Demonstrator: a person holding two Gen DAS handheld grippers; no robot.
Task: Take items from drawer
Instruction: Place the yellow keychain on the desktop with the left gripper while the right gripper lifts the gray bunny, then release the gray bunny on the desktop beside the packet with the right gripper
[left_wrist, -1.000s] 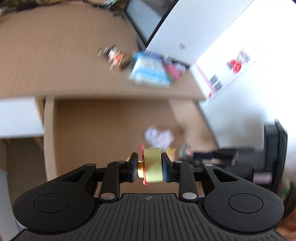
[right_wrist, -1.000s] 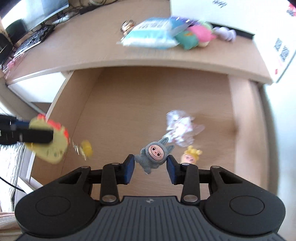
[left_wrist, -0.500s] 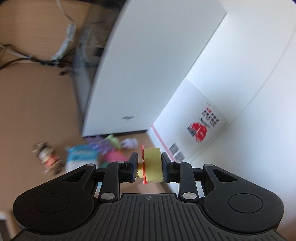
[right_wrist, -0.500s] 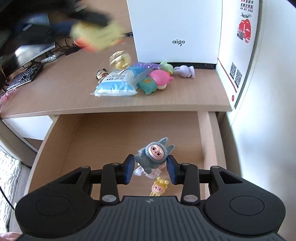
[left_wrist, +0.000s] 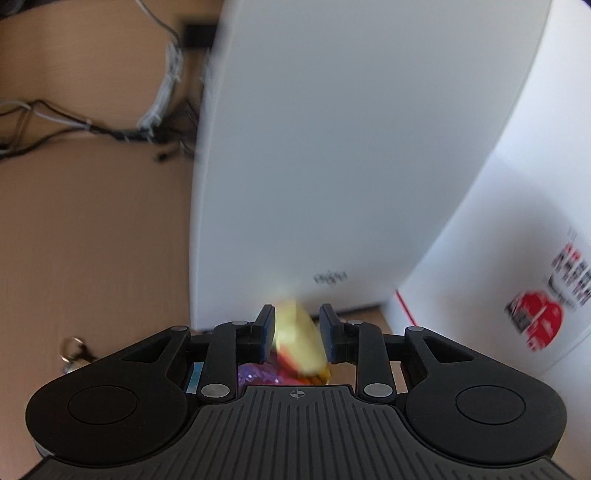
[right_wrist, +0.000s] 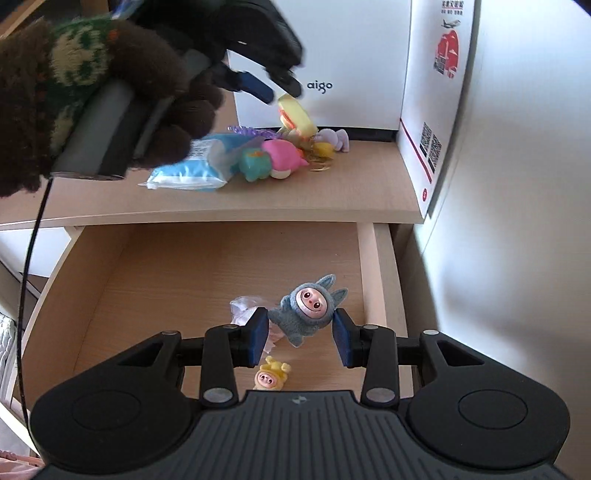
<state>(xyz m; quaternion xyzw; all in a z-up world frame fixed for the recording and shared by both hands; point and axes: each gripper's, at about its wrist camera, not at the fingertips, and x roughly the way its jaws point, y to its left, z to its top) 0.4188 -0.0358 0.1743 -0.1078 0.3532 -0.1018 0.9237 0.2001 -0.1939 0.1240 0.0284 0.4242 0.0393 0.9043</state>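
Grey plush doll (right_wrist: 308, 314), fuzzy, with a round glossy pink face and two upright ears, sits pinched between the blue pads of the right tool (right_wrist: 301, 332), held above the far right part of the open drawer (right_wrist: 147, 288). The drawer is pale wood-grain board. Two things lie on its floor: a crumpled clear wrapper (right_wrist: 242, 308), partly hidden behind the tool's left finger, and a small yellow figure (right_wrist: 271, 376) with a pink face, nearest the camera.

Beyond the drawer, on the worktop (right_wrist: 332, 199), there is a loose heap. It holds one soft blue-and-white packet (right_wrist: 184, 175), three plush toys (teal (right_wrist: 253, 164), pink (right_wrist: 282, 157) and lilac (right_wrist: 334, 138)), a purple crinkly piece (right_wrist: 242, 131) and something small and golden (right_wrist: 319, 162) that is hard to make out. Behind the heap stands a smooth white box (right_wrist: 332, 48) printed "aigo". To its right is a white panel (right_wrist: 432, 103) with red print and square codes.

The left tool (right_wrist: 279, 90) hangs over the heap, held by a hand in a brown fuzzy glove (right_wrist: 155, 74) with a green and cream knit pattern. A flat yellow toy (right_wrist: 297, 114) with a red edge hangs tilted at its fingertips. In the left wrist view the left tool (left_wrist: 297, 332) has that yellow toy (left_wrist: 297, 343) between its pads, but smeared by blur, so I cannot tell whether the pads grip it or have let go. In that view, a metal clasp (left_wrist: 74, 352) lies on the worktop at the left and a tangle of dark cables (left_wrist: 110, 127) lies far left.
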